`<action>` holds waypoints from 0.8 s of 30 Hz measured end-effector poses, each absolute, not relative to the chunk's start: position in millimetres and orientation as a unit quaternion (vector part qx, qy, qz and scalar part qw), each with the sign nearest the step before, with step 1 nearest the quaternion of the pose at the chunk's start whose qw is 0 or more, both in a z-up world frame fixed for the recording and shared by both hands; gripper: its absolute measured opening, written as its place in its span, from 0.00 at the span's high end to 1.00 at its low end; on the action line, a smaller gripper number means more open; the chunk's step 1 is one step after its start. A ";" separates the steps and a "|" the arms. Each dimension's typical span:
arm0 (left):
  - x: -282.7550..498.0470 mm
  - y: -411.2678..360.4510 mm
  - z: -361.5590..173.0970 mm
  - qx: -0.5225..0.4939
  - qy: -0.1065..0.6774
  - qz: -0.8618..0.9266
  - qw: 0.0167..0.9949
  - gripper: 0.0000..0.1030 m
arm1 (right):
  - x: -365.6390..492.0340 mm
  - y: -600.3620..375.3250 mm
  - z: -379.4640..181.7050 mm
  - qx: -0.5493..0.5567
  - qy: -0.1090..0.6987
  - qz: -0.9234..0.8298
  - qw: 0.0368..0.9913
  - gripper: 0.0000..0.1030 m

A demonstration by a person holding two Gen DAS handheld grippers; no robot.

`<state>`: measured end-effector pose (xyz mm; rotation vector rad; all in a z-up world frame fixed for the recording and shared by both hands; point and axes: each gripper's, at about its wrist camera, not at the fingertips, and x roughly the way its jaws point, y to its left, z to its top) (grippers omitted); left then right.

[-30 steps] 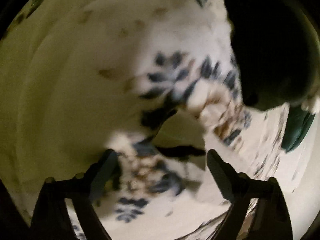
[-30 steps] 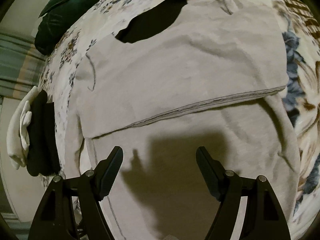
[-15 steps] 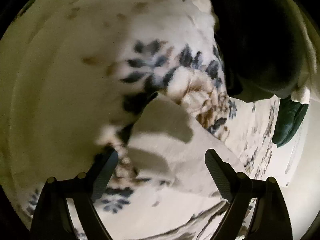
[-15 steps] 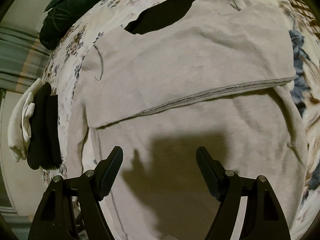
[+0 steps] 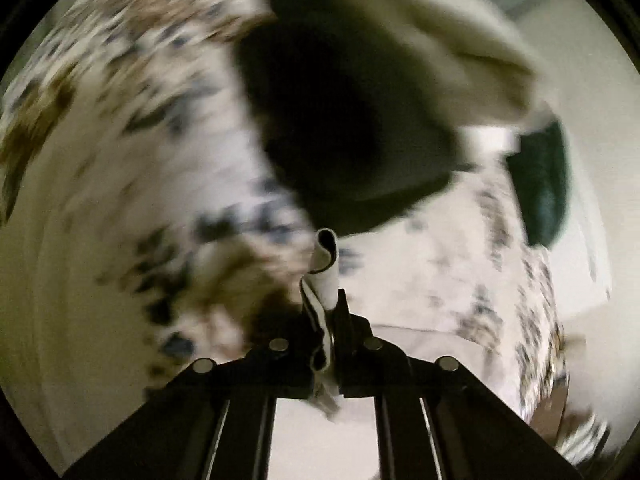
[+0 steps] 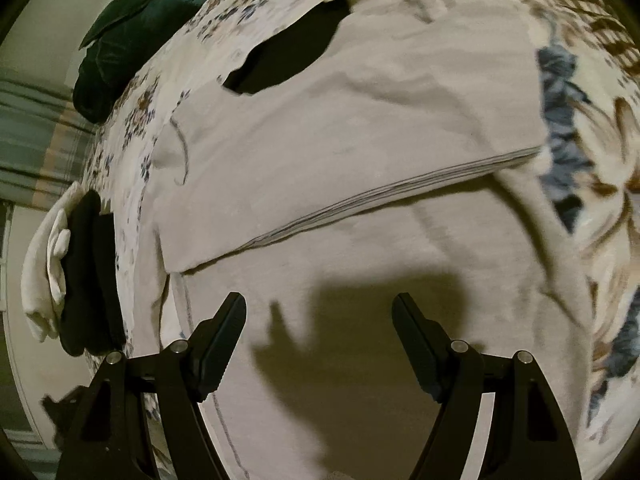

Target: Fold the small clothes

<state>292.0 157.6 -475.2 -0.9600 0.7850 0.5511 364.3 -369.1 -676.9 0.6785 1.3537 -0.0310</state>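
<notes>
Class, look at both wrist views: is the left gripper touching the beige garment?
Touching. In the left wrist view the left gripper is shut on a beige garment edge, a fold of which pokes out above the fingertips.

We note a beige garment [image 6: 360,128] with grey-stitched hem; bedspread [image 6: 600,128] cream with blue and brown florals; dark green cushion [image 6: 140,28]; folded black cloth [image 6: 86,272] against white cloth [image 6: 40,272].

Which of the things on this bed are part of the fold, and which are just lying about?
In the job:
- beige garment
- its corner, pinched in the left tool
- right tool, open above it

Lying about:
- dark green cushion
- black and white clothes pile
- floral bedspread
</notes>
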 end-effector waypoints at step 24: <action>417.4 -226.3 -417.1 -0.072 0.473 -0.143 0.867 0.95 | 371.4 -493.3 -671.1 0.135 0.633 -0.189 0.739 0.12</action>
